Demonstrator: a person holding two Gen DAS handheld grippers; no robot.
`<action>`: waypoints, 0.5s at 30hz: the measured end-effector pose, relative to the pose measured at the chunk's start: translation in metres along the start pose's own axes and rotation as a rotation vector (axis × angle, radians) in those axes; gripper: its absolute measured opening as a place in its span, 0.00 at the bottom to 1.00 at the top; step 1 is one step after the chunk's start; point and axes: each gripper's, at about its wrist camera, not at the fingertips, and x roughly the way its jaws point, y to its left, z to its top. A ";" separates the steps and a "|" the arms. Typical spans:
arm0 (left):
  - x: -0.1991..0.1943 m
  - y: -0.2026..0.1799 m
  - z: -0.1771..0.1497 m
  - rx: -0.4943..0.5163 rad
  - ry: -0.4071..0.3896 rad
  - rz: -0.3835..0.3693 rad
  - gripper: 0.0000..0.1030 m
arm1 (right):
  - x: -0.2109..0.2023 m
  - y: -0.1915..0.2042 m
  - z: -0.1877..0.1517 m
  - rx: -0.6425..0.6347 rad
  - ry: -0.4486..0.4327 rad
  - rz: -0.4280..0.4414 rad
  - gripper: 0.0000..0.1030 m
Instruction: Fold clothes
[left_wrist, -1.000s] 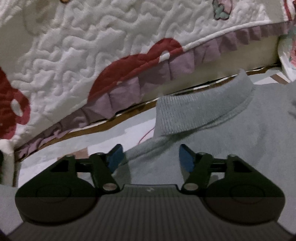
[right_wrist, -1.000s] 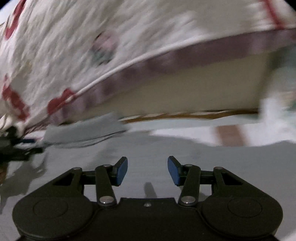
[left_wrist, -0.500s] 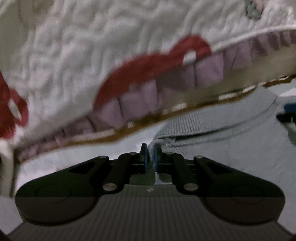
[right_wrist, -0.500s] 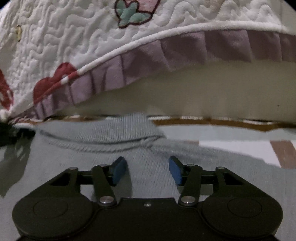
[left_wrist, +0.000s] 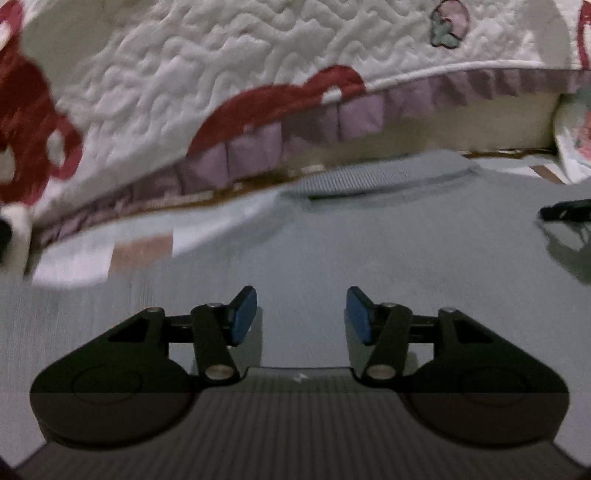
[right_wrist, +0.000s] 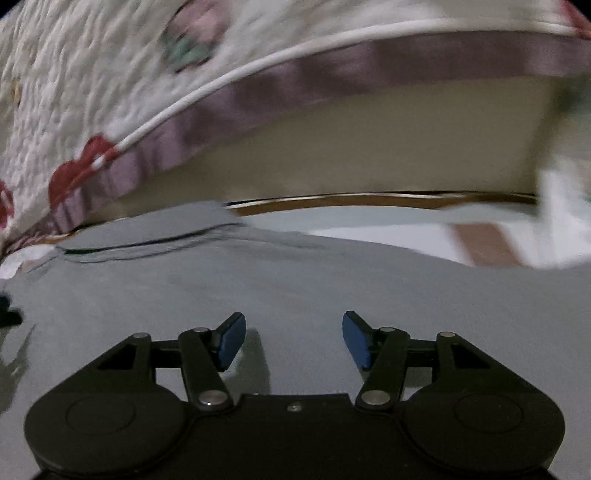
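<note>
Both the left gripper (left_wrist: 301, 314) and right gripper (right_wrist: 293, 339) have just been opening, fingers released, nothing between them. Next I'd pinch the sweater (left_wrist: 369, 251) at matching spots near the collar (right_wrist: 147, 229) so the fold stays even.

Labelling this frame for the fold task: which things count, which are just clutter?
Job:
- grey sweater, flat, collar at far edge
- left gripper, open, empty
- right gripper, open, empty

Clutter:
- quilted cover with purple frill
- patterned sheet under the sweater
</note>
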 end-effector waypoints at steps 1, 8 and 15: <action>-0.006 0.001 -0.007 0.009 0.005 -0.002 0.53 | -0.018 -0.019 -0.008 0.045 -0.013 0.005 0.62; -0.039 0.005 -0.052 0.096 0.092 0.010 0.57 | -0.122 -0.125 -0.077 0.361 -0.008 0.064 0.63; -0.053 0.021 -0.064 -0.148 0.137 0.026 0.61 | -0.145 -0.130 -0.118 0.486 0.015 0.164 0.63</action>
